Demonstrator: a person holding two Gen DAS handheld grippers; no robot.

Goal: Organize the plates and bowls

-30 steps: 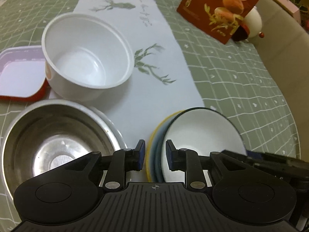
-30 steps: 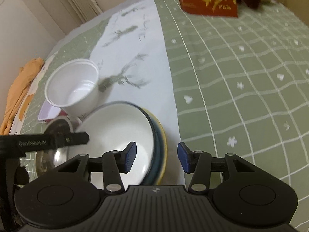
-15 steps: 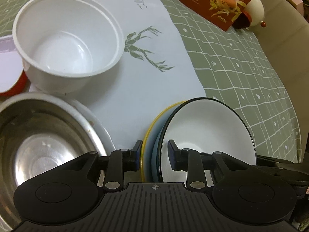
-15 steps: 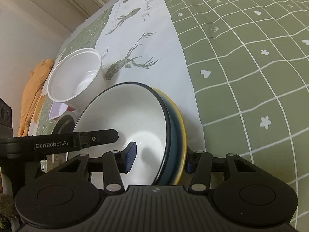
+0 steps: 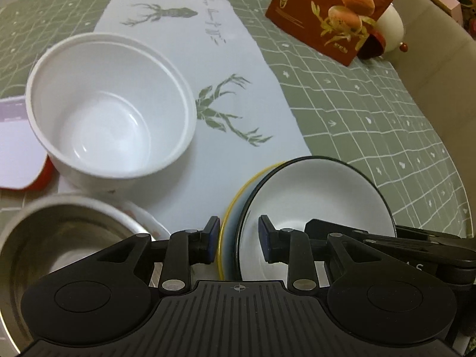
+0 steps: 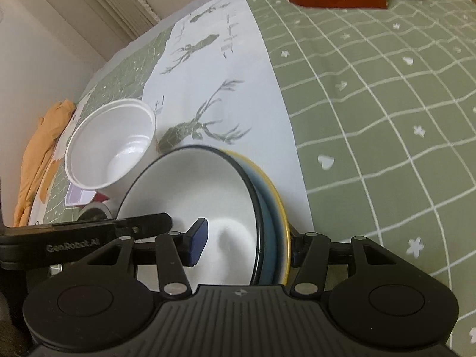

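Straddling the rim of the stacked bowls (image 5: 312, 196), left tool (image 5: 239, 238) and right tool (image 6: 246, 244), both released, jaws just now widening.

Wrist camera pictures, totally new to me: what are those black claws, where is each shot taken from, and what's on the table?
No robot: a person holds a two-finger gripper in each hand, each carrying a fisheye camera looking along its fingers. One picture comes from the left gripper, the other from the right gripper. On the green checked tablecloth sit a white tub, a steel bowl, a red snack bag and a stack of nested bowls. Both grippers straddle the stack's rim on opposite sides; their jaws have just been opening and look loose, so nothing seems gripped.
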